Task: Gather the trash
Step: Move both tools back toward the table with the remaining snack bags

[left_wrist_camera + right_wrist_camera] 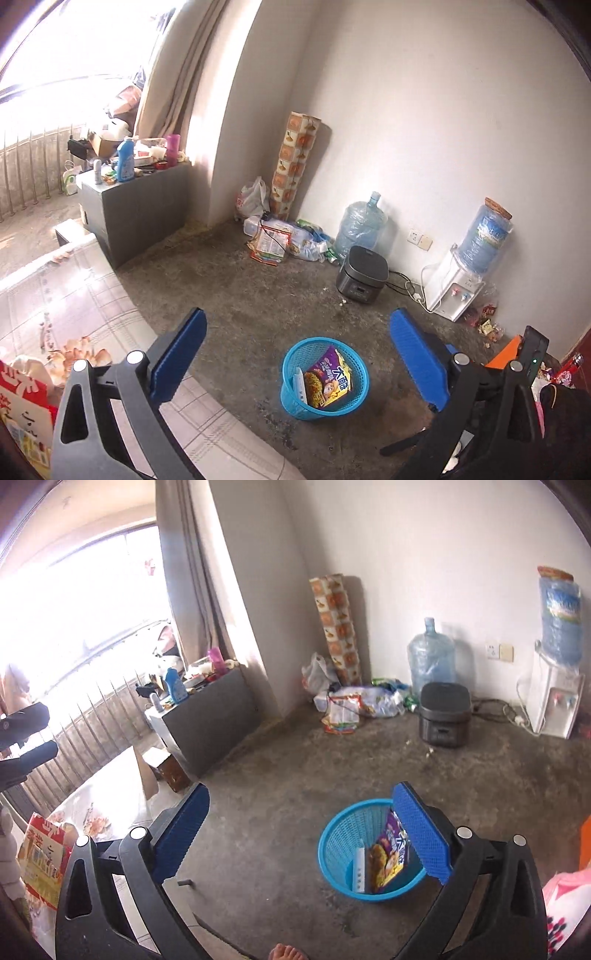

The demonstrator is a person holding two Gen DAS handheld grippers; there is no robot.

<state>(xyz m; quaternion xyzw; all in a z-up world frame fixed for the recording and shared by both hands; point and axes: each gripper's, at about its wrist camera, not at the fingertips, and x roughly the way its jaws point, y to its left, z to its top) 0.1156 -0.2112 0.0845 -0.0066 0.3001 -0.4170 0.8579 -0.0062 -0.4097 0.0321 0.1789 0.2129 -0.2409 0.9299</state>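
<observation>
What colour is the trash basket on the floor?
Bright blue basket, clearest in the left wrist view.

Right tool (299, 834) held above the concrete floor (277, 775), blue pads spread wide with nothing between them. Blue mesh basket (340, 845) upright on the floor, partly behind the right-hand pad, containing a purple snack packet (388, 856) and a white flat item (359, 867) leaning on the inner wall. Along the far wall: black rice cooker (445, 716), water jug (430, 657), white dispenser (552, 701), patterned roll (336, 627) and a litter pile (354, 705); bare foot (286, 952) at the bottom edge.
</observation>
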